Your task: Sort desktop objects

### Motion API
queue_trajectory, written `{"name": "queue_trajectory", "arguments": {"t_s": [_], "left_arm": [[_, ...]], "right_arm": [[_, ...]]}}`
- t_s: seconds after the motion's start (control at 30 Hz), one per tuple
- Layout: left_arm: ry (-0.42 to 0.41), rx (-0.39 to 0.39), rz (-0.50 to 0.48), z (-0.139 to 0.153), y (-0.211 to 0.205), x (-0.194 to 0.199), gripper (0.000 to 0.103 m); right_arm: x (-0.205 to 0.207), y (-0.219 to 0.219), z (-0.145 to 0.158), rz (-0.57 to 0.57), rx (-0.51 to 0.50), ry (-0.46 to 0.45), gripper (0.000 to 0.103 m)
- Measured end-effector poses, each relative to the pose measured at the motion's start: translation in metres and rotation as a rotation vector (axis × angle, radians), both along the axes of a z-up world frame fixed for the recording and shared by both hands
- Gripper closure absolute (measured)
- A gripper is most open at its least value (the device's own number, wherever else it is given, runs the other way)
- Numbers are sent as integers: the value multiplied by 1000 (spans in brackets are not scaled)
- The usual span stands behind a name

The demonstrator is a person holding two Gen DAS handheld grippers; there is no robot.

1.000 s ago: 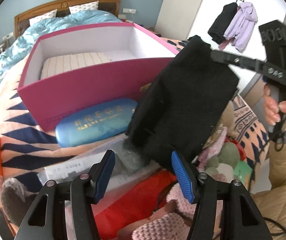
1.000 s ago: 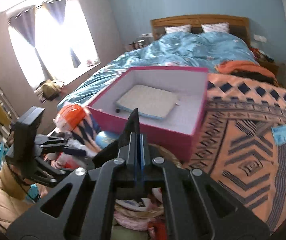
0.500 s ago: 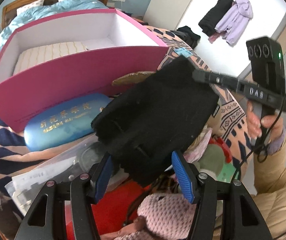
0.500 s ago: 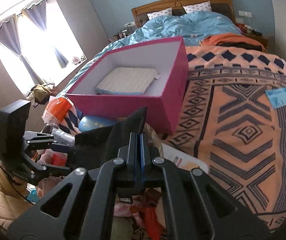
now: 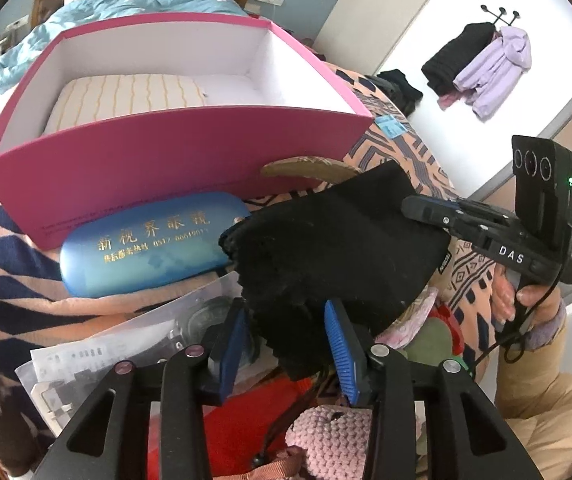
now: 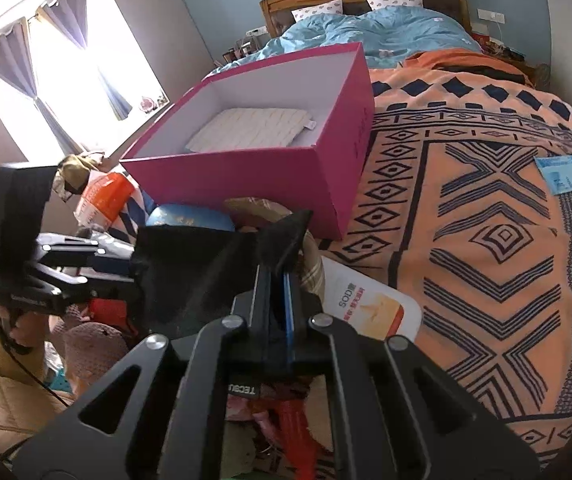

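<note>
Right gripper clamped tight on one corner of the black cloth, pinching it between blue pads. Left gripper closing now around the cloth's hanging lower edge, fabric between the pads but not yet squeezed. Stretched between the two tools, just in front of the pink box, above the clutter. Just beyond, near the box's front wall: blue glasses case. Below the cloth: clear plastic bag, red item, pink knitted piece. Inside the box, far left: a cream striped pad.

Risks from here, judged: only a thin bite of loose edge on the left, so a slip once pulled taut. Closing too deep could catch something from the pile below and drag it along. A sagging middle could snag the box's near rim on the way in.
</note>
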State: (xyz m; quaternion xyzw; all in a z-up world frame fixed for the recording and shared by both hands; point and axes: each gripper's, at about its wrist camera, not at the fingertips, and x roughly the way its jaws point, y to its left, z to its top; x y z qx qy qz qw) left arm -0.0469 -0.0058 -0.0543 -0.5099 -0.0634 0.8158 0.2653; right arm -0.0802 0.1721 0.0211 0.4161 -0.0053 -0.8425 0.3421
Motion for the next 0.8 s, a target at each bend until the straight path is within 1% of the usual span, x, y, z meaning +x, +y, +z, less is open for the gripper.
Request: {"name": "queue_trajectory", "arguments": {"t_s": [0.07, 0.13, 0.2, 0.3, 0.43, 0.6, 0.67, 0.8], "left_arm": [[5, -9, -10, 0, 2, 3, 66], [15, -12, -13, 1, 2, 4, 81], [36, -23, -1, 5, 3, 6, 85], [70, -7, 4, 14, 2, 9, 88], [107, -1, 10, 23, 2, 13, 88], [137, 8, 23, 31, -3, 16, 89], [149, 9, 31, 34, -6, 18, 91], [171, 15, 35, 40, -12, 20, 91]], "right_arm": [[2, -2, 0, 6, 17, 12, 96], [4, -4, 2, 6, 36, 33, 96], [6, -5, 4, 12, 37, 43, 97], [11, -6, 11, 12, 36, 68, 98], [17, -10, 23, 25, 24, 103, 98], [22, -17, 34, 47, 7, 131, 98], [24, -20, 37, 57, 0, 140, 98], [27, -25, 43, 73, -10, 149, 98]]}}
